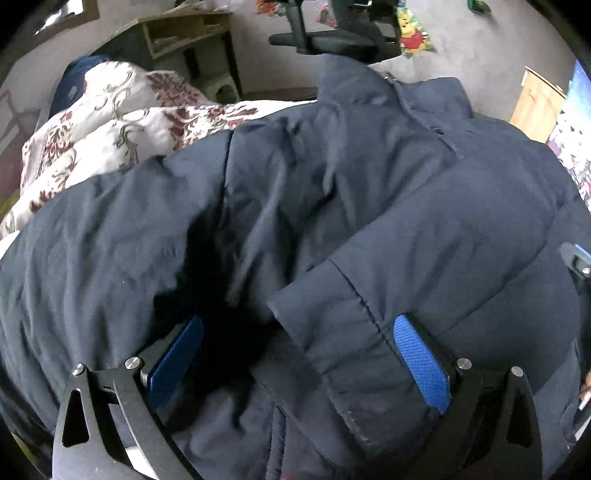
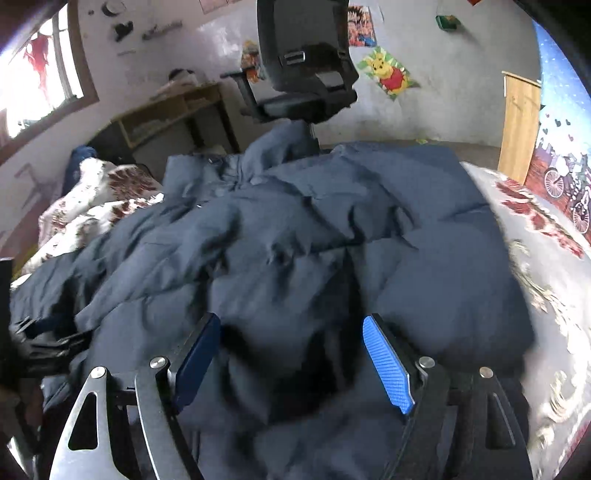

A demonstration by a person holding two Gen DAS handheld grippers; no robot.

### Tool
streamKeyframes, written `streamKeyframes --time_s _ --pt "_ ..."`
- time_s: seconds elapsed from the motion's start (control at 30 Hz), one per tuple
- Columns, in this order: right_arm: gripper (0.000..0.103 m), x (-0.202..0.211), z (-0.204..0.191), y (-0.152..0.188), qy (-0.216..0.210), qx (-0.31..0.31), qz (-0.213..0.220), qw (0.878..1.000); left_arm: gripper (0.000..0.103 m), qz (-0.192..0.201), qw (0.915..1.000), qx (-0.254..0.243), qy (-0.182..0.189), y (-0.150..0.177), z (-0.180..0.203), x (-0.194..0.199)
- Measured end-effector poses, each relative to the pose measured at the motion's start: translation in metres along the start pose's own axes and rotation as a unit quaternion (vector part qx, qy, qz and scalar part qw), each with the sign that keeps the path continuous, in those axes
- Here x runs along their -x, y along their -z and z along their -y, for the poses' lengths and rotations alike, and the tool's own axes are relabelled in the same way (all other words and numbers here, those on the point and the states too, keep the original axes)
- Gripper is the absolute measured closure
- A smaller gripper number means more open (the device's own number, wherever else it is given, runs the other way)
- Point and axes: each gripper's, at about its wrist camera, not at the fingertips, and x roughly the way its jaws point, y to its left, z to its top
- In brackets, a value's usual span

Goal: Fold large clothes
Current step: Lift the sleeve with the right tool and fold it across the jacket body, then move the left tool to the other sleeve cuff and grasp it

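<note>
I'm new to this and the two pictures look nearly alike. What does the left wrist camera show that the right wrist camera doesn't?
Only the left wrist view shows a flat stitched flap of the puffy navy quilted jacket lying between the open fingers of the left hand-held gripper.

Only the right wrist view shows the bright window and the bicycle mural.

Both show the jacket on the floral white-and-maroon bedspread, the black office chair, the Winnie-the-Pooh poster and the wooden desk. The right hand-held gripper is open too.
</note>
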Motion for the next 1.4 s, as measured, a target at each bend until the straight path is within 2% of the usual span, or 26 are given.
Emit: streamKeyframes --time_s 0.03,0.2,0.37,0.47,0.57,0.7,0.8,0.9,0.97,1.0,1.1,1.13,1.23,1.33,1.4 --pt "0.022 -0.007 -0.004 0.000 0.007 0.007 -0.003 1.000 0.002 -0.001 1.0000 0.004 0.001 -0.001 0.000 -0.001" --pt "0.014 -0.021 -0.026 0.017 0.039 0.040 -0.013 0.998 0.002 0.010 0.9998 0.011 0.012 0.003 -0.003 0.017" --pt "0.012 -0.021 -0.035 0.024 0.053 0.050 -0.003 0.997 0.002 0.036 0.9987 0.028 0.020 0.010 -0.006 0.051" --pt "0.012 -0.006 -0.045 0.032 0.062 0.044 0.009 0.997 0.002 0.048 0.9980 0.033 0.025 0.013 -0.005 0.070" --pt "0.011 0.009 -0.043 0.036 0.051 0.034 0.022 0.998 0.002 0.058 0.9969 0.043 0.032 0.019 -0.008 0.091" --pt "0.008 0.034 -0.074 0.044 0.036 0.060 0.038 0.997 0.002 0.070 0.9938 0.074 0.044 0.027 -0.023 0.120" --pt "0.006 0.049 -0.095 0.048 0.017 0.080 0.045 0.996 0.002 0.103 0.9858 0.121 0.053 0.047 -0.050 0.153" --pt "0.006 0.056 -0.126 0.052 -0.002 0.093 0.048 0.994 0.002 0.124 0.9780 0.166 0.027 0.073 -0.086 0.183" --pt "0.006 0.055 -0.124 0.049 -0.010 0.094 0.049 0.994 0.002 0.126 0.9695 0.209 -0.014 0.095 -0.116 0.200" --pt "0.006 0.054 -0.136 0.053 -0.016 0.093 0.047 0.994 0.002 0.126 0.9648 0.229 -0.024 0.105 -0.129 0.204" --pt "0.006 0.049 -0.123 0.048 -0.031 0.089 0.042 0.995 0.002 0.133 0.9361 0.323 -0.047 0.146 -0.175 0.218" --pt "0.006 0.046 -0.132 0.049 -0.033 0.091 0.039 0.995 0.002 0.134 0.9246 0.353 -0.053 0.160 -0.190 0.221" --pt "0.006 0.045 -0.137 0.053 -0.032 0.107 0.036 0.993 0.002 0.140 0.8962 0.414 -0.078 0.192 -0.223 0.223" --pt "0.006 0.049 -0.140 0.060 -0.025 0.123 0.039 0.991 0.002 0.135 0.8813 0.445 -0.084 0.211 -0.245 0.215" --pt "0.006 0.047 -0.145 0.060 -0.010 0.130 0.045 0.991 0.011 0.136 0.8805 0.445 -0.090 0.213 -0.250 0.206"
